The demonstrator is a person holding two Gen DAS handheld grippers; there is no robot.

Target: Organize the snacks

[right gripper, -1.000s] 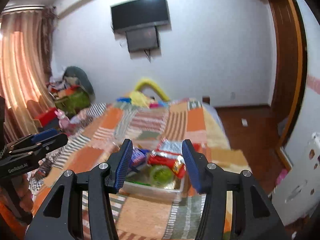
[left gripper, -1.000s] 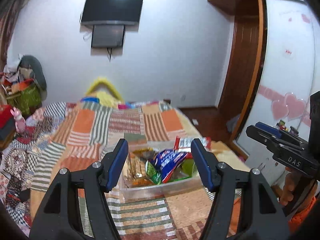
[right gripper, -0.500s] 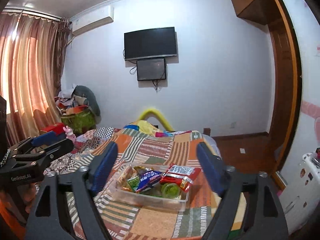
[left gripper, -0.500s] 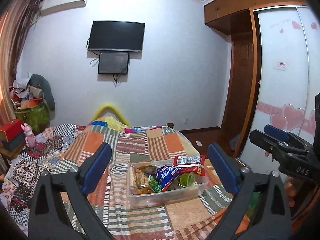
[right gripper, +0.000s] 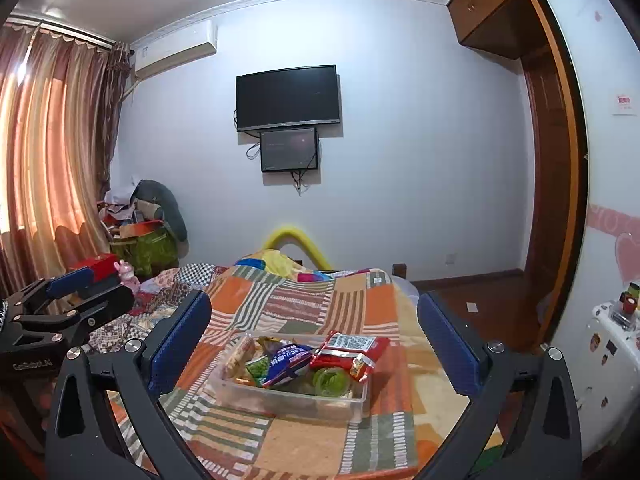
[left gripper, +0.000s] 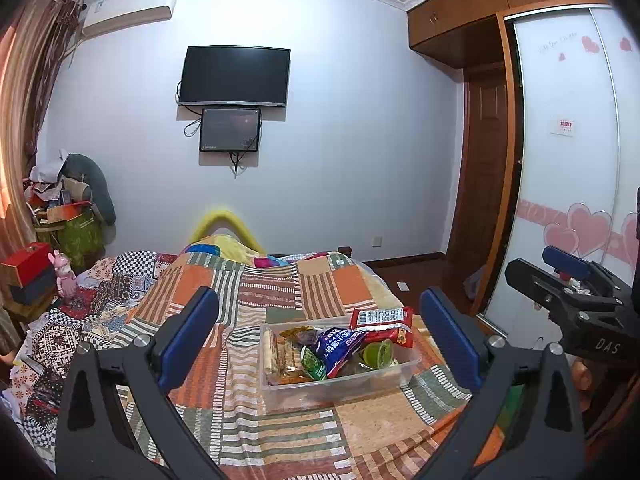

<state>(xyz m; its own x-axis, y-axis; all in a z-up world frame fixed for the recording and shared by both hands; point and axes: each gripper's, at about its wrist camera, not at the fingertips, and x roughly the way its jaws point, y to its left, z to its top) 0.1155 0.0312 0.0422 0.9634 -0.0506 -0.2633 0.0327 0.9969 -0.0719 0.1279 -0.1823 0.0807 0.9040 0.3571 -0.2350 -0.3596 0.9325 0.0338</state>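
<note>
A clear plastic box [left gripper: 336,390] stands on the patchwork bedspread, full of snack packets: a red packet [left gripper: 382,320] on top at the right, a blue one [left gripper: 338,350], a green cup [left gripper: 376,354] and biscuit packs at the left. The box also shows in the right wrist view [right gripper: 288,398]. My left gripper [left gripper: 320,336] is wide open and empty, held back from the box. My right gripper [right gripper: 314,336] is wide open and empty too, also short of the box. Each gripper shows at the edge of the other's view.
The bed [left gripper: 272,292] runs away toward the white wall with a TV [left gripper: 234,76]. A wardrobe with sliding doors [left gripper: 560,184] stands at the right. Clutter and a red box [left gripper: 30,264] sit at the left by the curtain [right gripper: 48,168].
Both grippers have opened wide and drawn back and up from the snack box, so more of the room shows.
</note>
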